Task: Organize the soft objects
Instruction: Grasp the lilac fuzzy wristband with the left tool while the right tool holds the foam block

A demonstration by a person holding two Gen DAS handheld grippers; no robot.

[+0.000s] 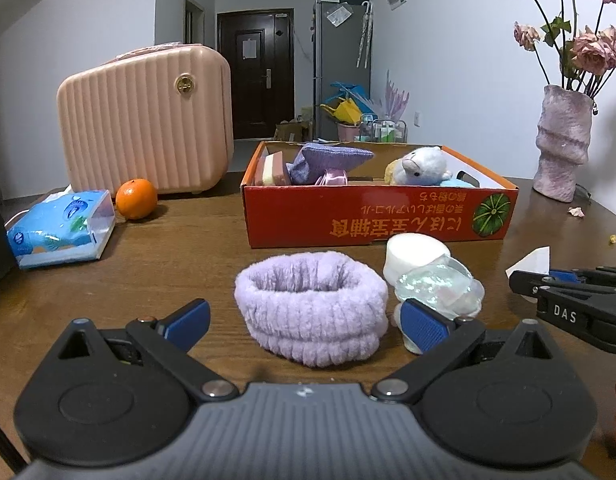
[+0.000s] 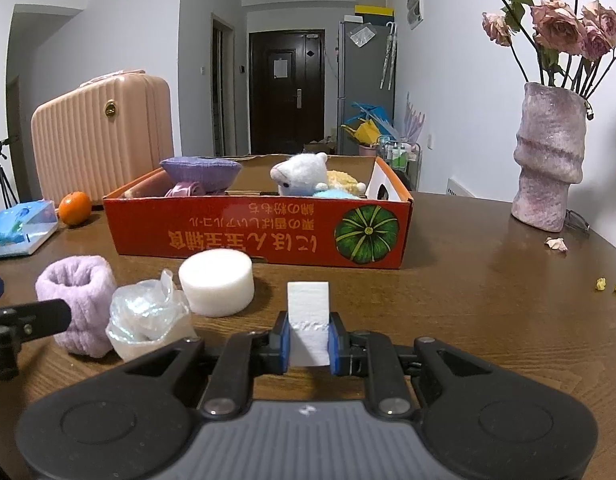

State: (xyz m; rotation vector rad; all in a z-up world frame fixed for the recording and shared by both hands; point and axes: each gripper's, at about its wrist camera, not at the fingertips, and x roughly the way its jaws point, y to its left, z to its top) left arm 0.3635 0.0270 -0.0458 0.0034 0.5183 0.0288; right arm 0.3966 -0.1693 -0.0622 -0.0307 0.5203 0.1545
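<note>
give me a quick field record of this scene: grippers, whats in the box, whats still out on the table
left gripper: open, lilac headband between its fingers
right gripper: shut on white foam block
red box: plush toy, purple cloth inside
still on table: headband, white foam cylinder, clear wrapped bundle
beside the box: orange, tissue pack, vase
</note>
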